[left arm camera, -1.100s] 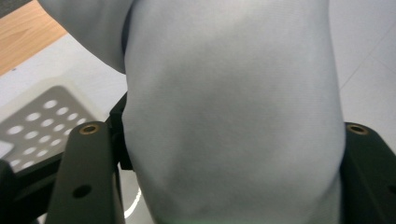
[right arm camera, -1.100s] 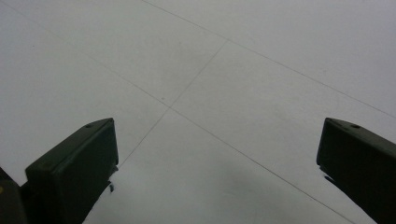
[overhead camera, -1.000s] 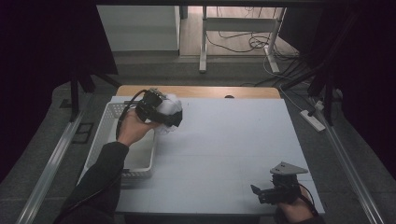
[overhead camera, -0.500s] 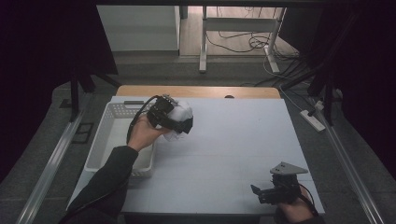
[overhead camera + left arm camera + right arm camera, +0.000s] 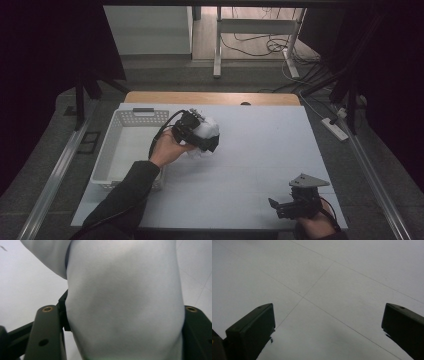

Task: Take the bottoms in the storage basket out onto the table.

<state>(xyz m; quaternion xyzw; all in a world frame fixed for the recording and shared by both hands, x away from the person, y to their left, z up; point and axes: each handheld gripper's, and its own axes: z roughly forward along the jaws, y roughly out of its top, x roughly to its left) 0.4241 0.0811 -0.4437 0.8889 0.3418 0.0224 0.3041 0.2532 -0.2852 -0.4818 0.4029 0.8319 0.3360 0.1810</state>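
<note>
left tool (image 5: 209,141) gripping white cloth bundle (image 5: 125,297) over desk (image 5: 260,165), beside basket (image 5: 125,150); right tool (image 5: 274,207) resting wide, holding nothing

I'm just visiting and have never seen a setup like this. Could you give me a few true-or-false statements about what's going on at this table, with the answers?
1. The left claw is clamped on a bundle of white cloth. True.
2. The white cloth lies inside the basket. False: it is held over the grey table, just to the right of the basket.
3. The right claw stands open with nothing between its jaws. True.
4. The right claw is at the far edge of the table, beside the basket. False: it is at the near right corner, well apart from the basket.
5. The basket is black. False: it is white, with a perforated rim.
</note>
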